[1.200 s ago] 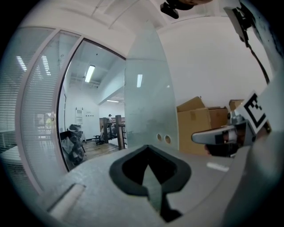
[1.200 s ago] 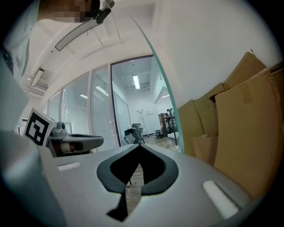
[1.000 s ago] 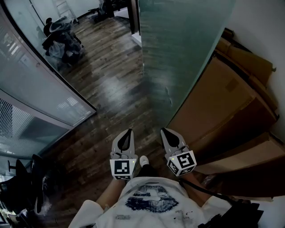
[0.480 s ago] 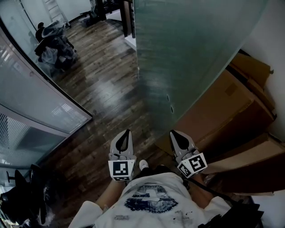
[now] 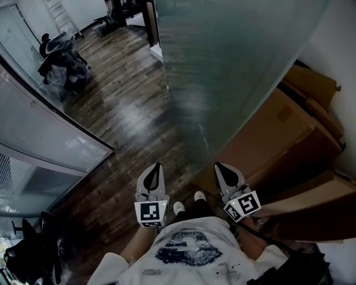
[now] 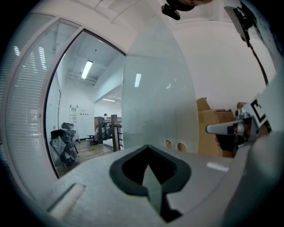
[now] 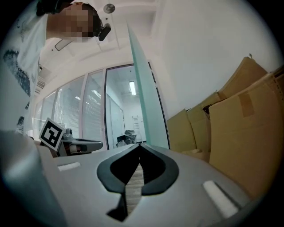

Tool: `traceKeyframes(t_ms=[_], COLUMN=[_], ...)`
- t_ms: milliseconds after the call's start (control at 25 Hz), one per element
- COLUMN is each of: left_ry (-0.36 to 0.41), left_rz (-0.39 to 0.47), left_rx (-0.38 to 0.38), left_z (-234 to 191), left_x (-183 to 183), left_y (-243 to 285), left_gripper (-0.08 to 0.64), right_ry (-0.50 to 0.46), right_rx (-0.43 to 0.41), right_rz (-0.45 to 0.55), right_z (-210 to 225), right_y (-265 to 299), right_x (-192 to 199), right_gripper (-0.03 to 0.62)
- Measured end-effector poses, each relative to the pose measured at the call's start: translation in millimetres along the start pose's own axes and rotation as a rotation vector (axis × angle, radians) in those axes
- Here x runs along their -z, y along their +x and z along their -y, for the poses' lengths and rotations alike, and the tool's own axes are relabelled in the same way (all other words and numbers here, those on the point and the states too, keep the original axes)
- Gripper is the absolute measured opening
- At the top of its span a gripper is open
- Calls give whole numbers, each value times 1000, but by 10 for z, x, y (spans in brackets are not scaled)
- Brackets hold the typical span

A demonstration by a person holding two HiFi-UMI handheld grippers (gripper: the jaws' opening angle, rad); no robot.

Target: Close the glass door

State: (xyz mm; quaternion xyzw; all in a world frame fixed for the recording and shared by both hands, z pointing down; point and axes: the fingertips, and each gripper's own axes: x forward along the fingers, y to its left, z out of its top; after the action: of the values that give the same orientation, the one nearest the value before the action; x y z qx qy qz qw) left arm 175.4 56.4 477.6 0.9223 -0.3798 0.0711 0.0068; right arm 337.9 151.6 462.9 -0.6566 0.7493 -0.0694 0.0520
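Observation:
The frosted glass door (image 5: 222,72) stands open, its near edge coming down to the floor just ahead of me. In the left gripper view its face (image 6: 155,102) fills the middle, with two small round holes (image 6: 174,144) low down. The right gripper view shows it nearly edge-on (image 7: 143,97). My left gripper (image 5: 154,168) is shut and empty on the room side of the door. My right gripper (image 5: 219,167) is also shut and empty, on the side with the boxes, close to the door's near edge. Neither touches the glass.
Large cardboard boxes (image 5: 289,139) are stacked against the wall on the right, behind the door. A glass partition wall (image 5: 39,128) runs along the left. Dark wooden floor (image 5: 128,106) leads to a chair piled with clothes (image 5: 58,61) and a ladder (image 5: 55,11).
I have stepped closer to the door, which now looms larger. Both grippers have gone forward, and the right one has shifted right towards the boxes. Both stay shut.

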Motion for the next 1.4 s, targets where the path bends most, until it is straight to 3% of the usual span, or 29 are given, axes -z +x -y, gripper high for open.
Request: traceKeyframes(t_ms=[360, 640, 800, 1080, 1400], left_ry=[-19, 9, 23, 28, 30], left_rz=[-16, 4, 8, -2, -7], left_rx=[-58, -152, -214, -288, -340], left_z=[202, 179, 92, 13, -69], left_x=[-162, -291, -256, -241, -202], left_y=[359, 436, 414, 366, 335], left_gripper=[3, 3, 3, 3, 3], right_ry=[19, -17, -58, -68, -134], right_rx=[-82, -276, -394, -578, -684], right_rz=[-29, -99, -163, -240, -275], right_z=[606, 855, 843, 699, 580], right_y=[147, 478, 709, 956, 1103], right_x=[144, 302, 485, 692, 765], right_gripper=[8, 112, 212, 207, 198])
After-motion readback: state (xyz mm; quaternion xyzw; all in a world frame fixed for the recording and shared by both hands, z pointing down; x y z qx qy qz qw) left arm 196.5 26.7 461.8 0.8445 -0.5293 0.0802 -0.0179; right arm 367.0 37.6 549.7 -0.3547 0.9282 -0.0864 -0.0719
